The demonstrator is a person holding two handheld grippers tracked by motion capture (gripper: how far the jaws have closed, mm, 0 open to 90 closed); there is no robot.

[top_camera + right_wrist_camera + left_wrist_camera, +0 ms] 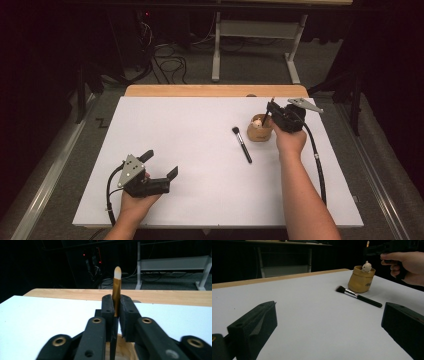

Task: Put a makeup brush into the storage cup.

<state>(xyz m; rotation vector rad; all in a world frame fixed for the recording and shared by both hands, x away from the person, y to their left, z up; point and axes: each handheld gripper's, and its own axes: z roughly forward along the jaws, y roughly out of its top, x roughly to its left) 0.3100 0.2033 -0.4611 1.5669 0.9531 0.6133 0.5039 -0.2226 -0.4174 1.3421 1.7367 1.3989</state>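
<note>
Brushwork at a white table top (200, 190): pinching a slim brush (116, 290) upright in the right gripper (116, 298), with the 2 black jaws drawn in close on its gold handle and only that narrow stem between the pads. Showing a pale rounded tip above the jaws and a darker stem running down below them. Holding that right gripper (272, 107) over the far right part of the table, directly above a tan pouch (260, 131), the brush's lower end (266, 117) pointing down into the pouch's open mouth. Carrying a small pale figure (367, 266) inside the pouch (361, 280), peeking over its rim.

Lying flat just beside the pouch, on its left in the high view: 1 black-handled makeup brush (242, 144), bristles toward the far edge, handle angled toward the near side, untouched by either gripper.

Keeping the left gripper (161, 164) low over the near left part of the table, well apart from the pouch. Spreading its 2 jaws wide, with nothing between them but bare white surface (329, 322), and aiming across toward the makeup brush (359, 297) and pouch.
</note>
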